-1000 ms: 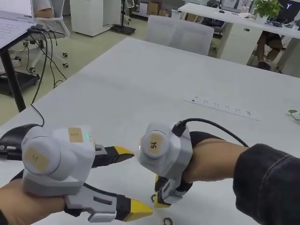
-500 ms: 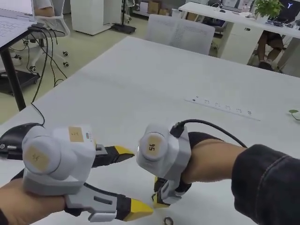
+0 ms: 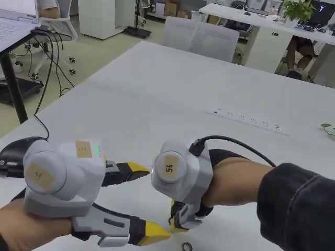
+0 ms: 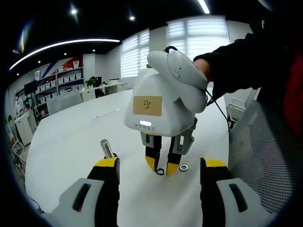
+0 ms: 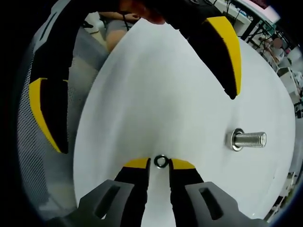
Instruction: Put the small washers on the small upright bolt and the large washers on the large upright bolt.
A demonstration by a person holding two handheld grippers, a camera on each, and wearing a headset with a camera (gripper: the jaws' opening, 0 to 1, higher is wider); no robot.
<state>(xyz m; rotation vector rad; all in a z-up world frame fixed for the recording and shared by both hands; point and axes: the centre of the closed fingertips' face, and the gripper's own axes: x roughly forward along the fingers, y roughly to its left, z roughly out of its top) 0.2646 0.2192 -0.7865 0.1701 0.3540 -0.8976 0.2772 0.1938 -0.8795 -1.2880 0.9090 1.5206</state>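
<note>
Shiny threaded bolt (image 4: pixel 107 147) stands upright on the worktop (image 4: pixel 71 142). Small dark washer (image 4: pixel 161 171) lies flat around 4 o'clock from it, second washer (image 4: pixel 183 167) just beside at 3 o'clock.

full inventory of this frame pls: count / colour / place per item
table: 1, white, under everything
upright bolt: 1, silver, standing on the table
base washer: 1, silver, round the bolt's foot
loose washers: 2; a dark one between the right gripper's fingers, a silver one on the table just beside them
socket strip: 1, white, far part of the table
chair: 1, pale grey, behind the table's far end
laptop: 1, pale, side desk at far left
plant: 1, green, desk at far right
sleeve: 1, dark, right arm
left gripper: grey, black yellow-tipped fingers, open
right gripper: grey, pointing down, fingers close on either side of the dark washer, grip unclear
</note>
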